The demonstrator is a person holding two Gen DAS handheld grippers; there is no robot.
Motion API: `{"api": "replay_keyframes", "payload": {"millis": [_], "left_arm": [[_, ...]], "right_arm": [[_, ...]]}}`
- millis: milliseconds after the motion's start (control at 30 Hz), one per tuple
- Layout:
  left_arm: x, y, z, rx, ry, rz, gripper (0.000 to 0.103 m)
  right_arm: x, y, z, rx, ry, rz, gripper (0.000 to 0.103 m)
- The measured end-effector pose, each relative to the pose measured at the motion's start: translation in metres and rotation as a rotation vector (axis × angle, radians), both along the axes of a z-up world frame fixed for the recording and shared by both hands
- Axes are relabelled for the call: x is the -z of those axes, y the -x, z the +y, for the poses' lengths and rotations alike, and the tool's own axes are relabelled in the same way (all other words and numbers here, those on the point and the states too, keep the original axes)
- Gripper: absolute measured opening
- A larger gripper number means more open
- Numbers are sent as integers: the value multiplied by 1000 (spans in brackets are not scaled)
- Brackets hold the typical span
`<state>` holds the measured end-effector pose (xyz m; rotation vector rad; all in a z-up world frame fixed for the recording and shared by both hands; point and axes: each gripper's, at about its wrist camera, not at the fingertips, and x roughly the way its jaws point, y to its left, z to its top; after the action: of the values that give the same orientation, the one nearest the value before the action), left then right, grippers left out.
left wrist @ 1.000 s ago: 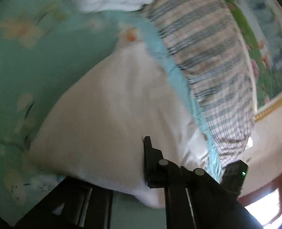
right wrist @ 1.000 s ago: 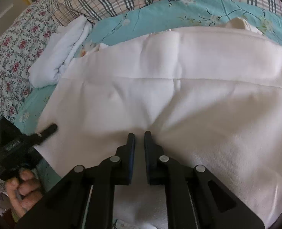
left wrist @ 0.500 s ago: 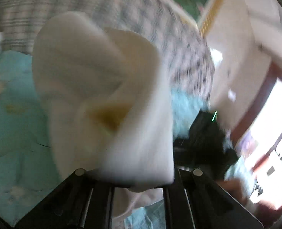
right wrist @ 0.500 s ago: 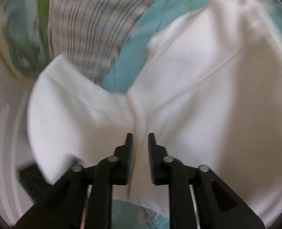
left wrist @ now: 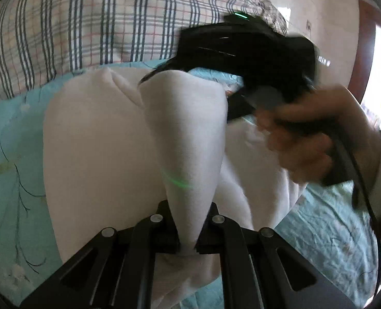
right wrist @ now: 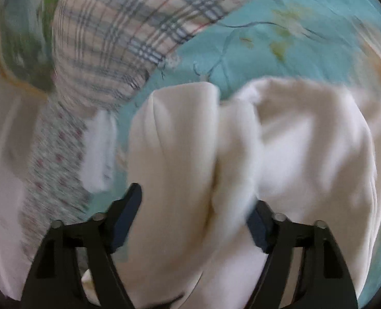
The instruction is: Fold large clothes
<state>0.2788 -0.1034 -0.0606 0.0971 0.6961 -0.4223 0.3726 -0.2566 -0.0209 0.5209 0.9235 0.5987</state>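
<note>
The white garment (left wrist: 118, 154) runs out of view under the left gripper (left wrist: 188, 234), its lower edge cut off. Beyond those fingers, the person's hand (left wrist: 311, 139) is motion-blurred. Left of the right gripper's fingers (right wrist: 128, 211), the floral fabric (right wrist: 54, 159) is smeared.

The left gripper (left wrist: 188, 234) pinches a white garment (left wrist: 100, 154) fold in its jaws above the turquoise bedspread (left wrist: 12, 159).

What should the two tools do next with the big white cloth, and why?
Probably close the right tool fully on the white cloth. Its jaws are closing with a fold bunched between them, not yet pinched, while the left tool already grips a fold above the blue bedsheet.
</note>
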Motion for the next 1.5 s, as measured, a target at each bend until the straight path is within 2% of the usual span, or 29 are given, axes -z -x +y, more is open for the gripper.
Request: {"api": "replay_keyframes", "payload": {"millis": [33,100,167,233,300,367,467,533,633,767,833,867,933,1000,1033,1100,1167,1233,1333,1433,1500], "left_arm": [[-1,1,-1,0,-8,-5,5],[-8,4,-2,2,-3,-14,6],[-19,10,-4,14,16,-35,6],[-30,15,-13,59,51,-46,6],[-31,12,-28,95,60,-32,6],[-21,3,-42,121,63,13,6],[3,-15,-57,154,96,102,6],[14,-21,-67,177,85,132,7],[20,-21,-76,179,38,118,9],[16,-21,-68,175,72,159,12],[12,-19,-61,180,117,192,16],[10,-17,-57,182,143,210,20],[4,-7,-45,186,198,229,29],[-9,11,-29,187,260,225,46],[-15,20,-21,181,283,220,51],[-28,33,-8,151,323,201,67],[-35,37,14,80,360,186,70],[-36,32,37,3,406,190,71],[-31,15,64,-65,498,227,71],[-32,5,80,-145,495,226,71],[-33,3,89,-168,523,218,73]], "right_arm": [[0,-4,6,-11,47,11,15],[-9,-4,9,-30,44,-7,13],[-27,11,2,-43,12,-94,12],[-42,29,-15,-31,-11,-166,12],[-45,41,-36,8,11,-196,12],[-32,38,-53,51,43,-157,12],[3,27,-76,110,105,-77,12],[18,22,-87,126,92,-46,12],[36,18,-99,144,17,-31,12],[34,19,-97,141,3,-40,17],[33,21,-99,152,19,-38,19],[31,24,-101,160,32,-40,23],[24,32,-106,180,61,-49,28],[13,45,-108,214,99,-64,34],[7,53,-110,236,114,-74,36],[-6,68,-119,289,142,-111,45],[-18,81,-126,317,127,-160,46],[-27,85,-124,281,83,-187,46],[-24,70,-106,214,109,-158,46],[-12,51,-93,181,149,-120,46],[-1,37,-88,161,149,-80,46]]}}
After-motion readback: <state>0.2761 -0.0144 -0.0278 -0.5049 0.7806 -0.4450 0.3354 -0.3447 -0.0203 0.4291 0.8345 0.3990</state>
